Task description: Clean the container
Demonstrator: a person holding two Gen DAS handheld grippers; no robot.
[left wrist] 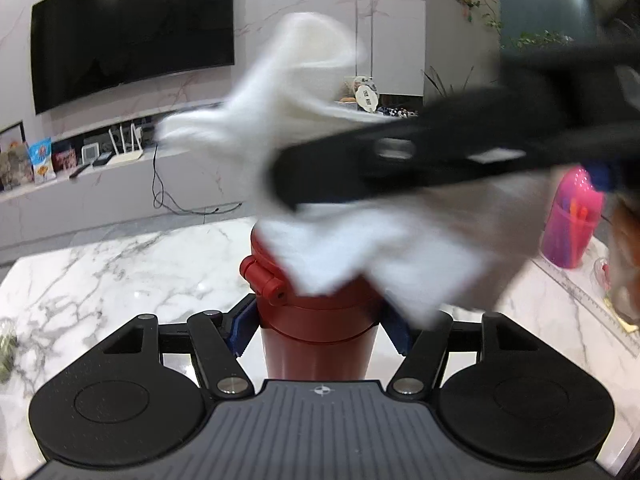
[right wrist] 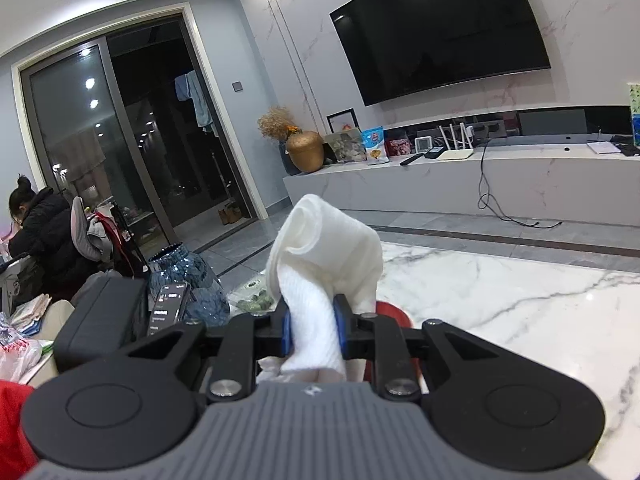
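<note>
A red bottle (left wrist: 316, 320) with a hinged lid stands upright on the marble table (left wrist: 120, 272). My left gripper (left wrist: 320, 332) is shut on the bottle's body just below the lid. My right gripper (right wrist: 314, 328) is shut on a white cloth (right wrist: 324, 264). In the left wrist view the right gripper (left wrist: 400, 160) comes in from the right, blurred, and holds the cloth (left wrist: 360, 248) on top of the bottle's lid. In the right wrist view a bit of the red bottle (right wrist: 394, 314) shows behind the cloth.
A pink cup with pens (left wrist: 572, 224) stands on the table at the right, with a ruler (left wrist: 592, 304) beside it. A blue vase (right wrist: 192, 280), a phone (right wrist: 168, 308) and a black box (right wrist: 100, 320) are at the left. A TV (right wrist: 440, 32) hangs on the far wall.
</note>
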